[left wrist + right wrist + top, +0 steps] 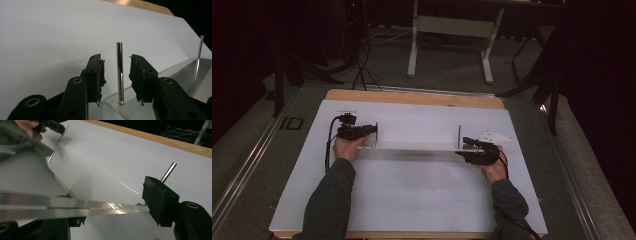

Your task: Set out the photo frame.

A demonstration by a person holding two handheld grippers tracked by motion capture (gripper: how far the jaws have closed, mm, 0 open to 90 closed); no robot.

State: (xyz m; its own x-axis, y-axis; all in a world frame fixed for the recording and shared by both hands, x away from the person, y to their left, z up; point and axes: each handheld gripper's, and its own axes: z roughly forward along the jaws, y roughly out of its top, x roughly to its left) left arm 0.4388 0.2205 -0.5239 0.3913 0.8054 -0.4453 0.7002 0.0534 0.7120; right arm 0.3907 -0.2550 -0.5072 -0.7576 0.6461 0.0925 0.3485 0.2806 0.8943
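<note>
Clear acrylic plate (412, 146) with two steel pins; left gripper (117, 75) open around left pin (120, 72), right gripper (110, 207) clamping plate edge; withdraw left straight, avoid nudging pin.

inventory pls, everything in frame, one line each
Clear plate: 1, transparent acrylic, long strip lying across the middle of the white sheet between the two grippers.
Metal pins: 2, silver, upright in the plate, left pin and right pin, one near each end.
White sheet: 1, white, covering most of the table.
Table: 1, wood edge showing along the far side.
Desk frame: 1, light grey legs, on the floor beyond the table.
Left gripper: 1, black, fingers open either side of the left pin, not touching it.
Right gripper: 1, black, at the plate's right end; grip unclear.
Forearms: 2, dark sleeves, entering from the bottom edge.
</note>
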